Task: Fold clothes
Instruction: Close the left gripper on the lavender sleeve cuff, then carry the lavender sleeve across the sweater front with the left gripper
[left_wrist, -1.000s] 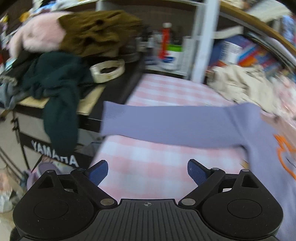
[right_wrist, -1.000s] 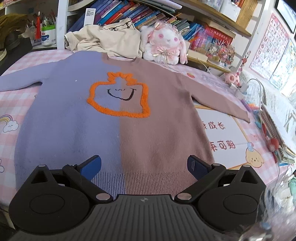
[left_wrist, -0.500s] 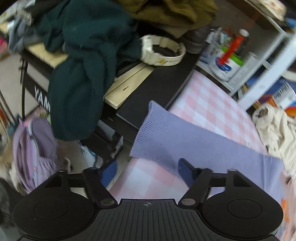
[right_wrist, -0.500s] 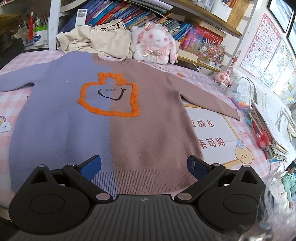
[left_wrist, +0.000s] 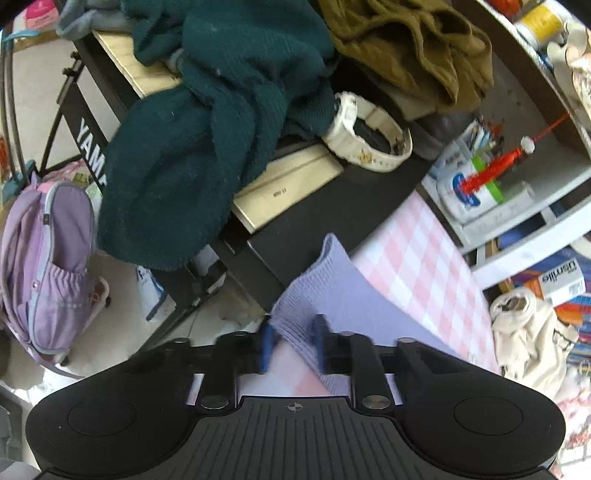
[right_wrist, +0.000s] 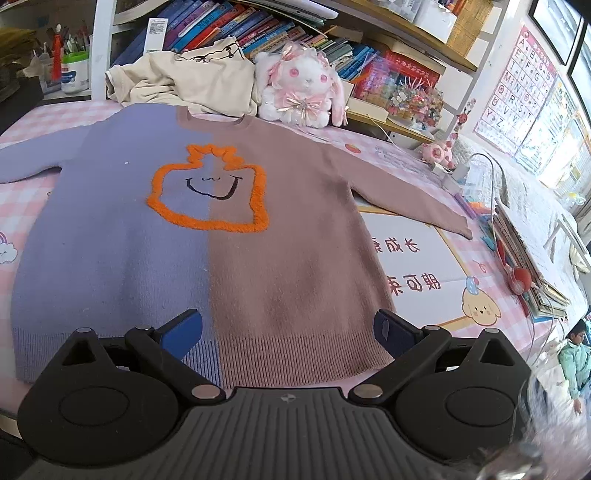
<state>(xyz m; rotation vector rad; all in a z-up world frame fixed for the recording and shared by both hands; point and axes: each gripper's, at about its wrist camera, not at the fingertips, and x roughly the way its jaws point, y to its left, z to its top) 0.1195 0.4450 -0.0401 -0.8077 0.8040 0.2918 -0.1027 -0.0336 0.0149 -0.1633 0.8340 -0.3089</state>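
A half-lavender, half-mauve sweater (right_wrist: 221, 258) with an orange smiling figure lies flat, front up, on the pink checked table (right_wrist: 22, 199). Both sleeves are spread out. My right gripper (right_wrist: 288, 328) is open and empty just above the sweater's ribbed hem. In the left wrist view my left gripper (left_wrist: 291, 341) is shut on the ribbed cuff of the lavender sleeve (left_wrist: 332, 288) at the table's left edge. The rest of the sweater is out of that view.
A black keyboard stand (left_wrist: 306, 229) piled with a dark green garment (left_wrist: 207, 140) and an olive one (left_wrist: 406, 48) stands just past the table edge. A lavender backpack (left_wrist: 48, 266) sits on the floor. A cream garment (right_wrist: 184, 81), plush rabbit (right_wrist: 299, 88) and bookshelves line the back.
My left gripper moved left along the lavender sleeve to its cuff and closed on it. The right gripper stayed open above the hem, shifting only slightly.
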